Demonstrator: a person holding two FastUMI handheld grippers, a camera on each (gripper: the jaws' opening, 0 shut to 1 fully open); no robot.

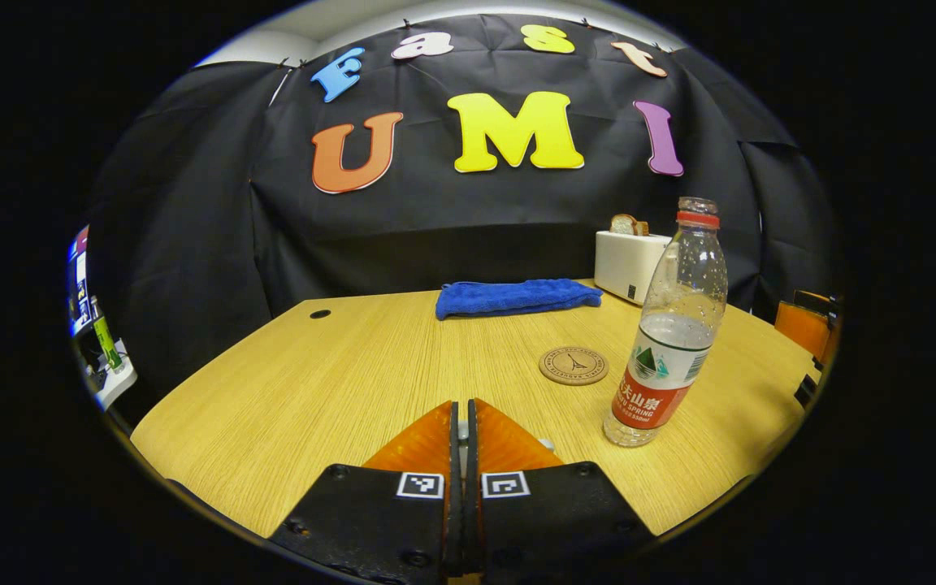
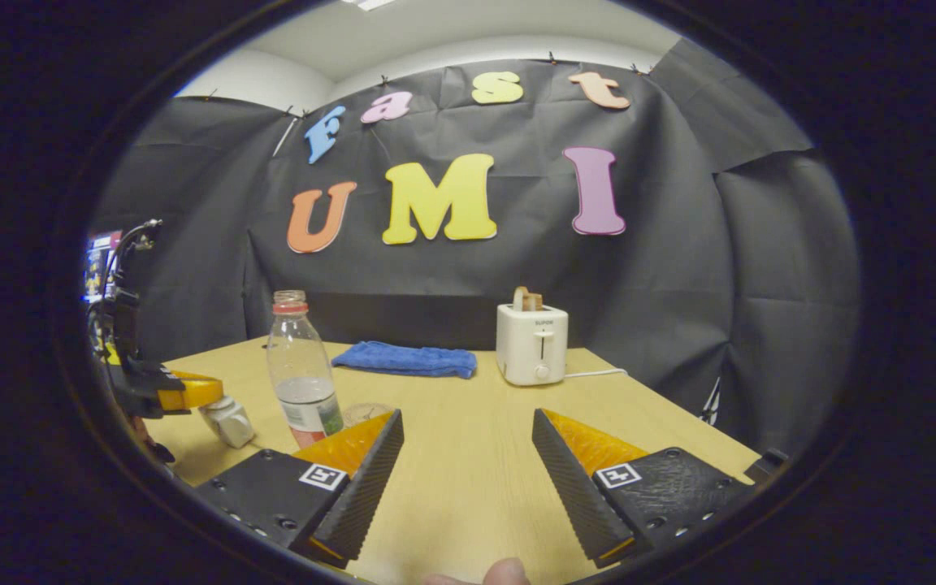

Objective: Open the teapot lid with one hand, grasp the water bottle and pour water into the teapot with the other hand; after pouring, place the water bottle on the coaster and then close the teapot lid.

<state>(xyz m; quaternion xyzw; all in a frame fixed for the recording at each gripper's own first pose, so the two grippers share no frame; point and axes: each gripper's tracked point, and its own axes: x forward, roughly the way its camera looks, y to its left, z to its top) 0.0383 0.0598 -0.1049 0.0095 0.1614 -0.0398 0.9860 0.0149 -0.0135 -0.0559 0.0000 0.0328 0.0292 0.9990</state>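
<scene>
The water bottle stands upright on the bench, ahead and left of the right gripper whose fingers gape wide, while the left gripper pinches the teapot lid.

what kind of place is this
Likely a staged recording booth, not a real kitchen: black cloth wall behind a wooden table, with props such as a toaster, blue towel and water bottle.

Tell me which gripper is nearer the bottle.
Probably the left gripper: it hangs close beside the bottle. The right gripper sits further back, bottle ahead on its left.
</scene>
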